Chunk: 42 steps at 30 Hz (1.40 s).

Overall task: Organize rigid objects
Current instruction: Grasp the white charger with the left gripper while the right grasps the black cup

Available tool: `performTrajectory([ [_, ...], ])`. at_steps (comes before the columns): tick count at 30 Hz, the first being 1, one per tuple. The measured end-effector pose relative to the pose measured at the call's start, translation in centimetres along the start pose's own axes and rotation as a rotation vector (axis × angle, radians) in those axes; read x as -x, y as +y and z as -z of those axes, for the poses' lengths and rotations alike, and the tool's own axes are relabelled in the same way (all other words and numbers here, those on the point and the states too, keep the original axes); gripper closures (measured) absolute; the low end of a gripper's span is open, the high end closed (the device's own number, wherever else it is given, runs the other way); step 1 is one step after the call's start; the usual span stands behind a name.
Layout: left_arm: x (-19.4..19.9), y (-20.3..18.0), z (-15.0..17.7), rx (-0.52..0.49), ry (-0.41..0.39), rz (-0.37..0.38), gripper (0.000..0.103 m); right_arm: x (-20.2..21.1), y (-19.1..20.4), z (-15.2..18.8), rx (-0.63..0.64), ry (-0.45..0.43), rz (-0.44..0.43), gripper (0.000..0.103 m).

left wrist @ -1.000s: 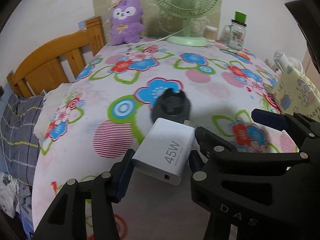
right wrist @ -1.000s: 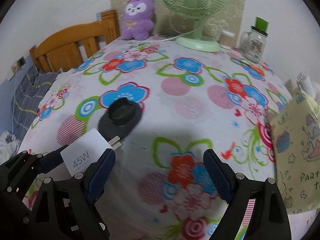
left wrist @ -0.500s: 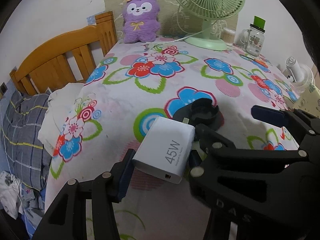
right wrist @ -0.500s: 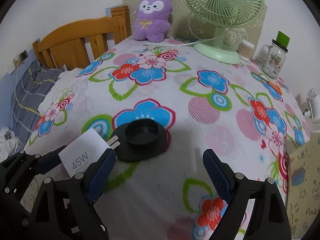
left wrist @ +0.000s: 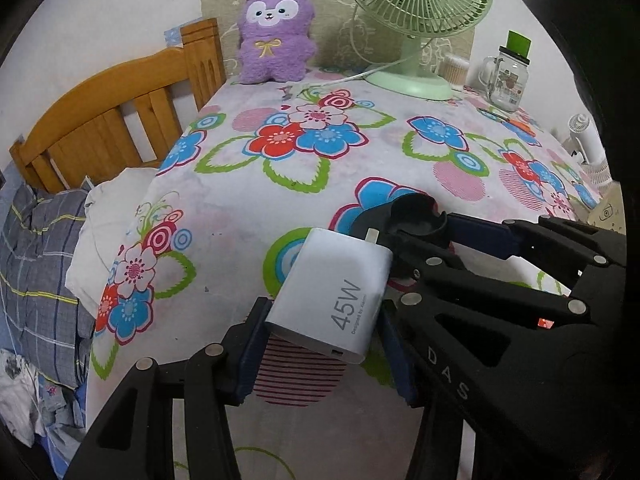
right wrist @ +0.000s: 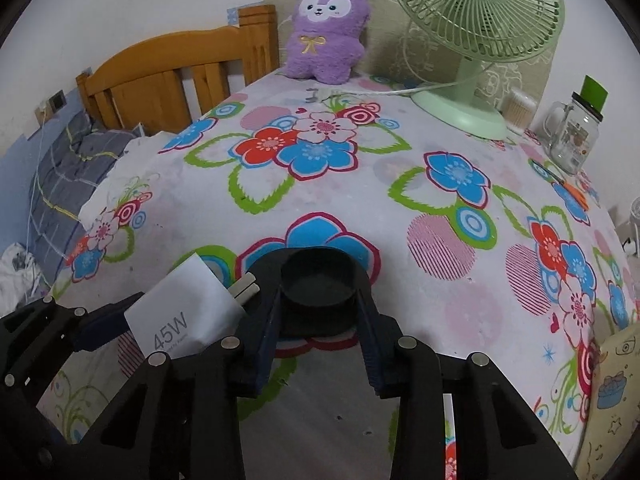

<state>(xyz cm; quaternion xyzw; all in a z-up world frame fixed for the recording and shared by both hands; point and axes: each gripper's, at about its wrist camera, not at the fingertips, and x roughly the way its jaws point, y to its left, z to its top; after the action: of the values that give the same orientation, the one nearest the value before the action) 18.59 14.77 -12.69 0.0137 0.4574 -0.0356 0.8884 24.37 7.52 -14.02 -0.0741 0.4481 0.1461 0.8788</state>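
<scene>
My left gripper (left wrist: pixel 322 320) is shut on a white 45W charger (left wrist: pixel 332 292), held just above the floral tablecloth (left wrist: pixel 248 208) with its prongs toward a black round holder (left wrist: pixel 416 216). The right wrist view shows that holder (right wrist: pixel 318 280) resting on the cloth, a raised cup on a wider base. My right gripper (right wrist: pixel 316 284) is closing on it, its blue pads (right wrist: pixel 264 312) lying against both sides of the cup. The charger (right wrist: pixel 188 312) sits just left of the holder, with the prongs almost touching my right gripper's left finger.
At the back stand a green desk fan (right wrist: pixel 472 16), its cord and plug (right wrist: pixel 320 94), a purple plush toy (right wrist: pixel 326 28), a glass jar mug (right wrist: pixel 572 136) and a cotton-swab tub (right wrist: pixel 518 108). A wooden bed frame (right wrist: pixel 168 80) borders the left edge. A yellow patterned bag (right wrist: pixel 616 400) leans at the right.
My right gripper moved up to the black holder and its wide-open jaws closed in around the cup. The left gripper shifted slightly, still holding the charger beside it.
</scene>
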Motion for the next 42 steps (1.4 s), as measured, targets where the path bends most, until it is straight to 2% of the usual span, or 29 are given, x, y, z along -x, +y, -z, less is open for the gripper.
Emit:
performTrajectory([
  [12, 1.6, -4.2, 1.2, -0.051, -0.016, 0.023, 0.048, 3.1, -3.3, 2.9, -0.057, 0.000, 0.045, 0.069],
  [14, 1.9, -4.8, 1.5, -0.059, -0.020, 0.020, 0.048, 3.6, -3.8, 3.5, -0.062, -0.001, 0.051, 0.090],
  [24, 3.0, -6.1, 3.4, -0.029, -0.031, 0.008, 0.049, 5.7, -5.8, 6.5, -0.087, -0.002, 0.001, 0.090],
  [27, 3.0, -6.0, 3.4, -0.023, -0.036, -0.008, 0.049, 5.8, -6.1, 6.5, -0.096, 0.003, -0.019, 0.085],
  [28, 3.0, -6.0, 3.3, -0.026, -0.038, -0.012, 0.049, 5.7, -6.0, 6.4, -0.095, 0.004, -0.022, 0.077],
  [29, 3.0, -6.0, 3.3, -0.028, -0.039, -0.016, 0.049, 5.7, -5.9, 6.3, -0.096, 0.004, -0.025, 0.065],
  [32, 2.8, -5.7, 3.1, -0.033, -0.041, -0.027, 0.049, 5.8, -5.8, 5.8, -0.099, -0.019, -0.012, 0.046],
  [42, 1.6, -3.7, 0.7, -0.036, -0.046, -0.058, 0.049, 3.4, -5.0, 2.6, -0.114, -0.006, -0.020, 0.046],
])
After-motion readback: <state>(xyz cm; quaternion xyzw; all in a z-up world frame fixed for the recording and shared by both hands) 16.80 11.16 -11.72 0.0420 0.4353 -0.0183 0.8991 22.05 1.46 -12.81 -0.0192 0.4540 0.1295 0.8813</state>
